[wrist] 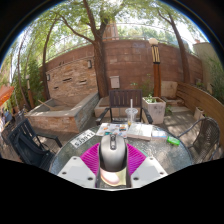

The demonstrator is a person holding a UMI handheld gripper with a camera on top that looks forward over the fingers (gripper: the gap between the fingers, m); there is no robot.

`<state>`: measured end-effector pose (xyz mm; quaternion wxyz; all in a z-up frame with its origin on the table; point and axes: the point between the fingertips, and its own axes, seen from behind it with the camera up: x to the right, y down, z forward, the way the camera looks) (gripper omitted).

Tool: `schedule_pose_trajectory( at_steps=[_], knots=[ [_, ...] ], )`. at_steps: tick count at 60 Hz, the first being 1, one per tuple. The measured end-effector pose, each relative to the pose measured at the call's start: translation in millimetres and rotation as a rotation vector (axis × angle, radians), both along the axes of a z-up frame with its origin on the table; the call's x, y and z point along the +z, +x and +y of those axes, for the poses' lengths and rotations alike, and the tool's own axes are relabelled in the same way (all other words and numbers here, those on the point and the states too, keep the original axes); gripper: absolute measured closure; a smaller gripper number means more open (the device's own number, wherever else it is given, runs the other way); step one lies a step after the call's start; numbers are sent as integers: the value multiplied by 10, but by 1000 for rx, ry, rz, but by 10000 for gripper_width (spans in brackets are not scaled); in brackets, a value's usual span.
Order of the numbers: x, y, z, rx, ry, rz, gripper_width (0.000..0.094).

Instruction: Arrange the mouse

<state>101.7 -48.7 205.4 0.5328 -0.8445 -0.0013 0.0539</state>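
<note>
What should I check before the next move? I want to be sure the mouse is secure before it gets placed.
1. Mouse sits between the fingers: ok, it lies centred between the two pink pads.
2. Both pads press on the mouse: cannot tell, its sides seem to meet the pads, but contact is not clear.
3. Mouse points straight ahead along the fingers: ok, no visible tilt.
4. Gripper is over the round table: ok, the table edge shows just beyond the fingers.
5. Space ahead on the table: not ok, papers and a glass lie beyond the mouse.
6. Mouse cable: cannot tell, none is visible.
</note>
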Motion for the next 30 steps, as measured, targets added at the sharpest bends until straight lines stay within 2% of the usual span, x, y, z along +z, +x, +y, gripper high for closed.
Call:
schedule_pose_trajectory(
  at_steps=[5,8,11,15,20,27,30],
  knots=[
    [-390,309,499,-42,-53,-9,592],
    [-897,497,595,-65,-116,-8,589],
    [-1192,570,793,-80,-182,1,587],
    [-1670,678,880,-81,-245,-22,585],
    [-1983,689,894,-66,-310,-33,525],
    [-2161,683,816,-54,-352,-37,380],
    [-2037,671,792,-51,-333,-54,186]
  ],
)
